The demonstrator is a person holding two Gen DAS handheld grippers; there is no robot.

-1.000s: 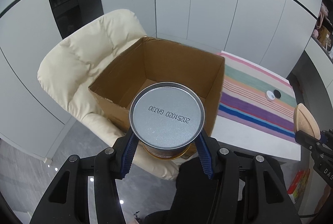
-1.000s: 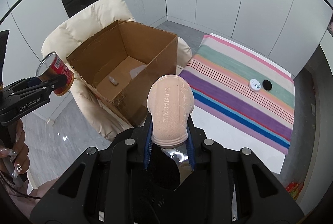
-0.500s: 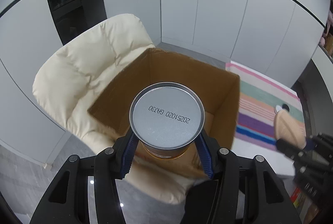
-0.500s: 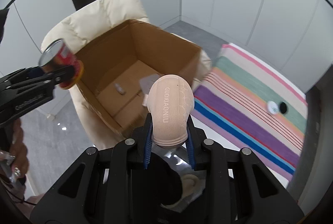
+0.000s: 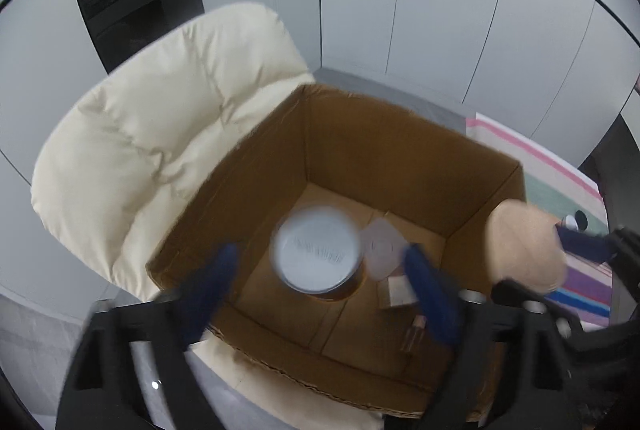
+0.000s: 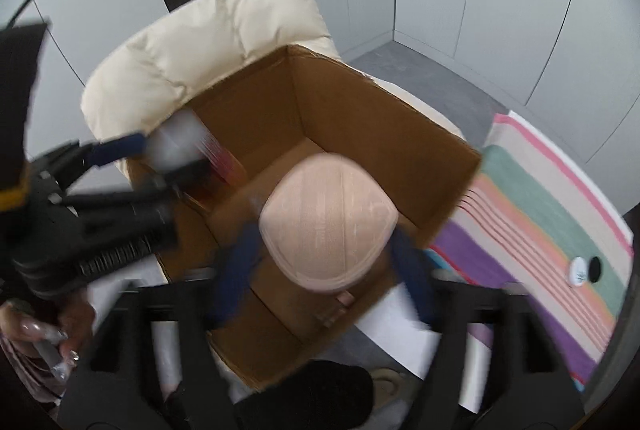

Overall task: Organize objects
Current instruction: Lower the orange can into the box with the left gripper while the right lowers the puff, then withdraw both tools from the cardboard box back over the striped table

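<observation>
Now both drops are in hand: the left gripper (image 5: 320,274) has just opened its jaws off the can (image 5: 318,254) and the right gripper (image 6: 324,262) off the insole (image 6: 328,222), both over the box (image 5: 400,158); next, withdraw and fetch more.

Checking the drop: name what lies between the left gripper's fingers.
The can, untouched by the left gripper, whose jaws have just been opening; left wrist view.
</observation>
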